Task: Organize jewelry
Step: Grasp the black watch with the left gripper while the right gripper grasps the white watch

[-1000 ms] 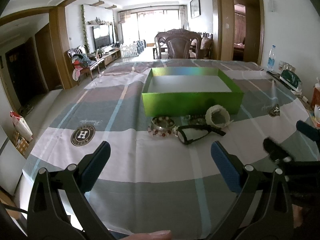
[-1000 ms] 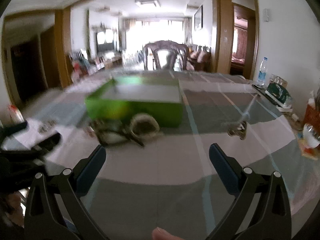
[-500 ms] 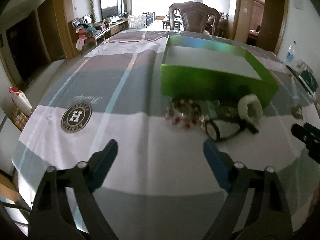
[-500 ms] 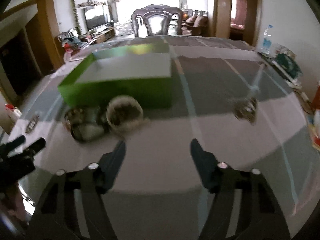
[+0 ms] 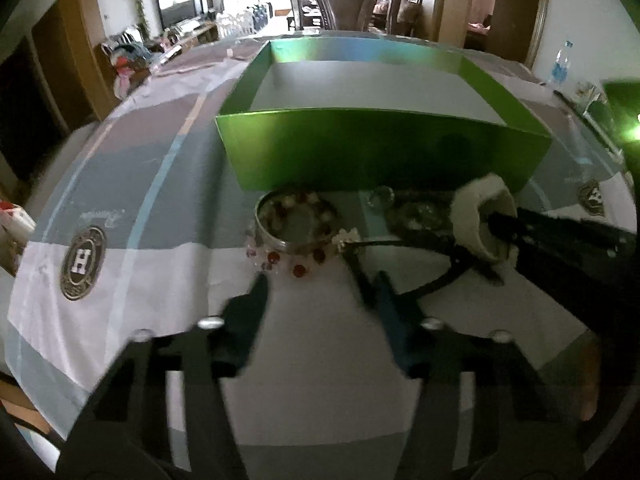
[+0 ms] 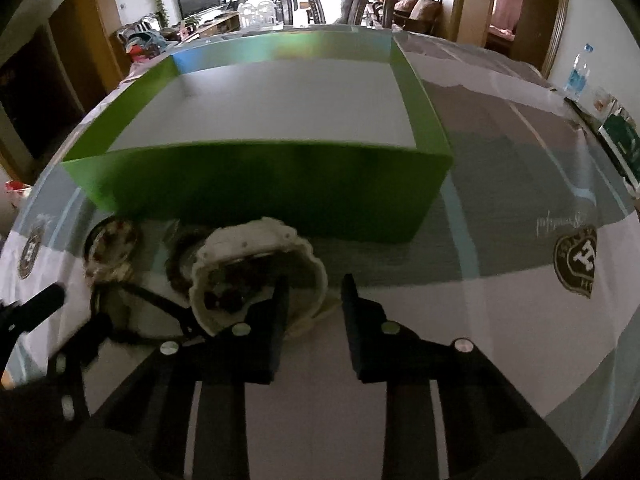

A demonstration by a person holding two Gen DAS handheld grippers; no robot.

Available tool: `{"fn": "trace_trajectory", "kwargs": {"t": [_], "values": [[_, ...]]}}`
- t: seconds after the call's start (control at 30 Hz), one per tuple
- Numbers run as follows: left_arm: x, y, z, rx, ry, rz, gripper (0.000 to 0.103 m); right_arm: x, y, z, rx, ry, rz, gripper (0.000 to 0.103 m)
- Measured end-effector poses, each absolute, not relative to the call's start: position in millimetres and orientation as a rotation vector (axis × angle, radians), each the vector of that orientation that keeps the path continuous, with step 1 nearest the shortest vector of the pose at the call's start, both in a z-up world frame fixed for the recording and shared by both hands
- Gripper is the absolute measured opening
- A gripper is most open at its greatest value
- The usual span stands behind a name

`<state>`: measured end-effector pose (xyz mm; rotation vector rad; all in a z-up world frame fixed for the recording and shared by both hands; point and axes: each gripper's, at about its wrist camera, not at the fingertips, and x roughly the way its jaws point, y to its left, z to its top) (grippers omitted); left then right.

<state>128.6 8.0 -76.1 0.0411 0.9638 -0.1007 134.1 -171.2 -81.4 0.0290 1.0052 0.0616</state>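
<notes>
Both our grippers have closed in on the jewelry since half a second ago, and their fingers have narrowed. The table (image 5: 168,184), under its striped cloth, carries the open green box (image 6: 256,184), its white floor bare. Just in front of the box's near wall lies the jewelry: a white ring-shaped band (image 6: 256,252), a beaded bracelet (image 5: 296,228) with a metal bangle, and a black cord (image 5: 400,244). Our right gripper (image 6: 312,292) has its left finger inside the white band and the other outside, spread around the rim; whether they already pinch it we cannot tell. Our left gripper (image 5: 320,292) sits just short of the bracelet, fingers apart, holding nothing.
</notes>
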Motion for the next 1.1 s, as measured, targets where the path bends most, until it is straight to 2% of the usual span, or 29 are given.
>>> {"fn": "trace_trajectory", "kwargs": {"t": [0.03,0.07,0.1,0.33,0.4,0.47,0.5,0.57,0.6,0.63,0.77,0.93,1.1], "values": [[129,10,-76,0.037,0.966,-0.104,0.033,127,-174,-79,0.028,0.997,0.06,0.016],[128,13,-76,0.038,0.971,-0.1,0.025,120,-177,-76,0.032,0.994,0.062,0.015],[127,15,-77,0.044,0.973,-0.09,0.022,114,-181,-73,0.041,0.997,0.073,0.015],[112,49,-76,0.046,0.96,0.006,0.021,68,-199,-56,0.007,0.942,0.042,0.015],[112,55,-71,0.036,0.95,0.017,0.028,64,-205,-54,0.019,0.936,0.019,0.015],[109,60,-65,0.029,0.935,0.023,0.044,63,-211,-52,0.042,0.933,0.007,0.015],[110,59,-63,0.029,0.929,0.025,0.049,60,-214,-52,0.054,0.931,-0.001,0.018],[105,60,-58,0.022,0.909,0.018,0.069,57,-219,-53,0.081,0.935,-0.014,0.043],[103,59,-54,0.022,0.894,0.008,0.071,55,-222,-52,0.096,0.926,-0.016,0.061],[103,55,-54,0.028,0.887,0.002,0.072,55,-223,-52,0.096,0.916,-0.022,0.067],[104,38,-58,0.058,0.889,-0.028,0.075,50,-221,-53,0.093,0.915,-0.011,0.067],[105,33,-68,0.056,0.914,-0.016,0.079,49,-196,-56,0.012,0.913,0.064,0.079],[106,42,-71,0.039,0.92,0.002,0.08,66,-169,-72,-0.087,0.926,0.073,0.079]]}}
